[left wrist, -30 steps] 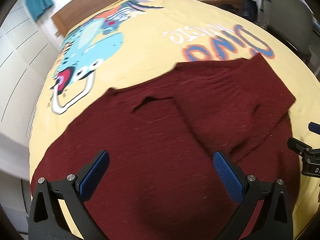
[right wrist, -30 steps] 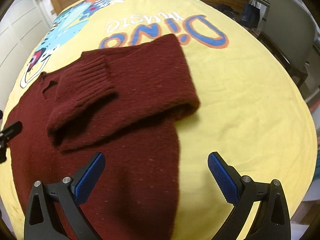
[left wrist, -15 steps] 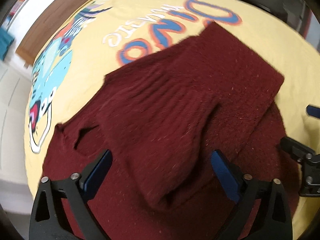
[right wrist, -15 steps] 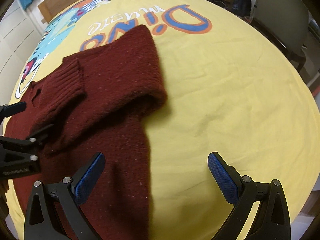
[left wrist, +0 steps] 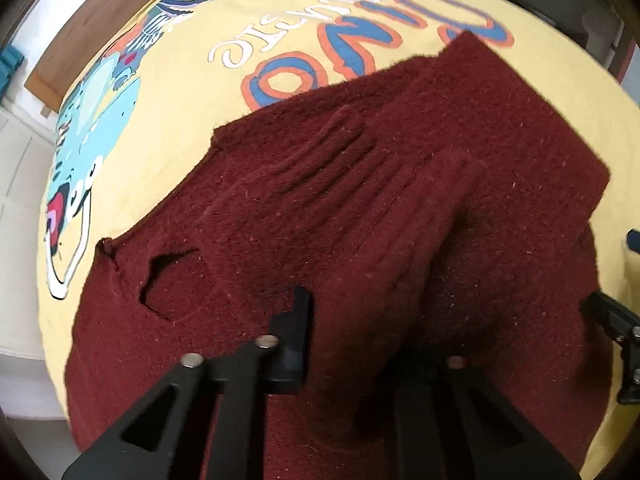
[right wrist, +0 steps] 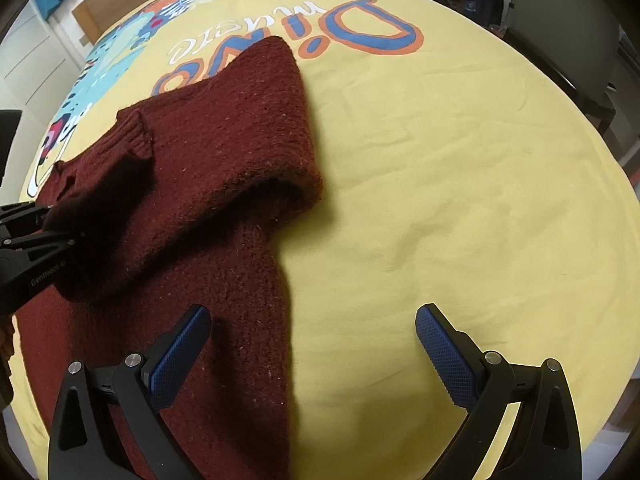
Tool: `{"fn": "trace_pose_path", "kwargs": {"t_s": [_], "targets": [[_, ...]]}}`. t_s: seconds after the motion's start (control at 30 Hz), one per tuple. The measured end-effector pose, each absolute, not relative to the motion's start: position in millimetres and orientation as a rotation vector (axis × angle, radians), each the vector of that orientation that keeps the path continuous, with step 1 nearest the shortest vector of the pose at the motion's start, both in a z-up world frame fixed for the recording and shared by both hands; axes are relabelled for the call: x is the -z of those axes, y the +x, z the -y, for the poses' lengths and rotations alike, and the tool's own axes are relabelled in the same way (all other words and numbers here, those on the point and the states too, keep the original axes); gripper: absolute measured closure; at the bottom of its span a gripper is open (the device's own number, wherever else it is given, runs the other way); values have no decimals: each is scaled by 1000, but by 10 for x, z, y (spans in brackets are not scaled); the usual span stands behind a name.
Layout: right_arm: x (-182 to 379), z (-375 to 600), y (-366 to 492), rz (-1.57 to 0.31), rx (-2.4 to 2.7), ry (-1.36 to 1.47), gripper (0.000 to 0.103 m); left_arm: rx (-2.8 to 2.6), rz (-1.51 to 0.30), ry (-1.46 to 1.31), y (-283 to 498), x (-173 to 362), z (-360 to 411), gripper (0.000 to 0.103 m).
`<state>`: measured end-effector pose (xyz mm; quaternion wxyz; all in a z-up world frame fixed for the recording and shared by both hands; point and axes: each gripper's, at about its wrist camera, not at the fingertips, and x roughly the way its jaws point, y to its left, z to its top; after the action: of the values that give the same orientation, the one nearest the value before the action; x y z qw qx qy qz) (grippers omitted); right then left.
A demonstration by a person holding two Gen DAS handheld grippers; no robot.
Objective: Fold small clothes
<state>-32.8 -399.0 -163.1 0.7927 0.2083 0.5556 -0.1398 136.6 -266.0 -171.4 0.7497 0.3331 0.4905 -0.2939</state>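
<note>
Maroon knit sweater (right wrist: 224, 152) is lying on the yellow bedspread (right wrist: 440, 160), soft and floppy; left gripper (left wrist: 360, 320) is pinching its folded sleeve cuff, right gripper (right wrist: 312, 344) is hovering, spread wide.

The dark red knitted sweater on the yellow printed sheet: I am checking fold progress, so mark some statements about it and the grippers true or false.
1. The left gripper is closed on the ribbed cuff of the dark red knitted sweater. True.
2. The right gripper grips the sweater's hem. False: its jaws are wide open and hold nothing.
3. One sleeve lies folded across the sweater's body. True.
4. The sweater lies on a bare wooden table. False: it lies on a yellow sheet with a dinosaur print.
5. The right gripper's pads are blue. True.
</note>
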Motion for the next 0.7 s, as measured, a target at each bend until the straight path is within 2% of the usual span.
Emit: {"fn": "trace_pose_path", "kwargs": {"t_s": [0.07,0.43,0.7], "targets": [[1626,3979,-319,-1197,302,444,1,642,-1064,694,1424,1652,2580,97],[1509,3937,-222,-1191,314,416,1,514,-956,449,2064,941,1499,98],[1446,3840,-81,-1199,311,394,1,400,-997,332,2287,1018,924,98]]}}
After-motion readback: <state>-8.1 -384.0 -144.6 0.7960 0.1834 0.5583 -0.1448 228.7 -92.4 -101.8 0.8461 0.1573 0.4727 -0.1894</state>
